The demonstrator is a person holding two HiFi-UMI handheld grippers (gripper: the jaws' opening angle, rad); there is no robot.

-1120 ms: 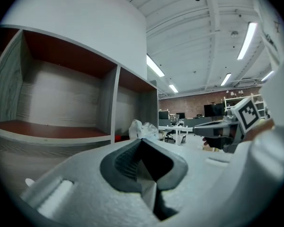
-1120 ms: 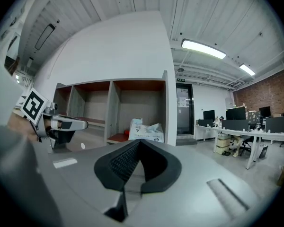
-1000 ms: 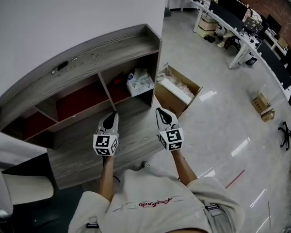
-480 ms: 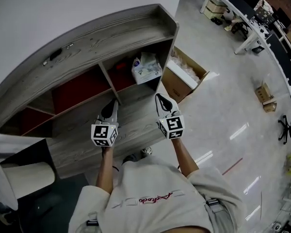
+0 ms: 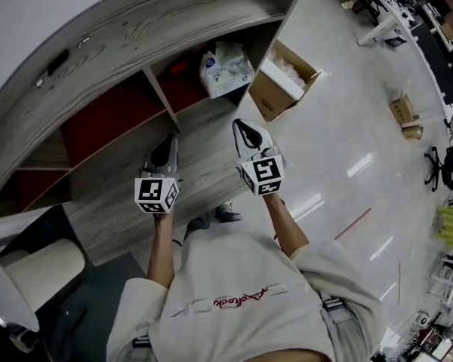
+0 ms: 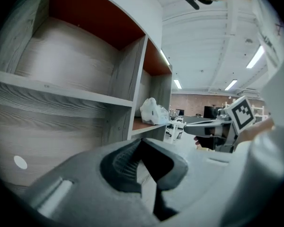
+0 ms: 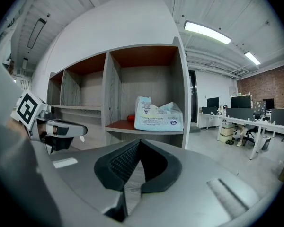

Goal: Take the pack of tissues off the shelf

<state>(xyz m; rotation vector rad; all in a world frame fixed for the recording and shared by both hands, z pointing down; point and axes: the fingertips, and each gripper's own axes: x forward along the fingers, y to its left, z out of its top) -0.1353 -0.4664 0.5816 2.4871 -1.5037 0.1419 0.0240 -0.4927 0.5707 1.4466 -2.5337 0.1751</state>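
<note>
The pack of tissues (image 5: 225, 68), white and pale blue plastic, lies in the right-hand compartment of the grey wood shelf (image 5: 174, 21) with its red back. In the right gripper view the tissue pack (image 7: 157, 116) sits on the shelf board ahead, and in the left gripper view the tissue pack (image 6: 154, 111) is small and far off. My left gripper (image 5: 168, 143) and right gripper (image 5: 243, 127) are held side by side short of the shelf, well apart from the pack. Both are shut with nothing between the jaws.
A small red thing (image 7: 131, 118) lies behind the pack. An open cardboard box (image 5: 287, 78) stands on the floor to the right of the shelf. The other compartments (image 5: 106, 123) look bare. Office desks and chairs (image 5: 408, 13) stand far right. A white seat (image 5: 38, 274) is lower left.
The shelf and tissue pack have slid up and nearer in the head view as the person steps closer. Both grippers have risen slightly towards the shelf and stay shut.
</note>
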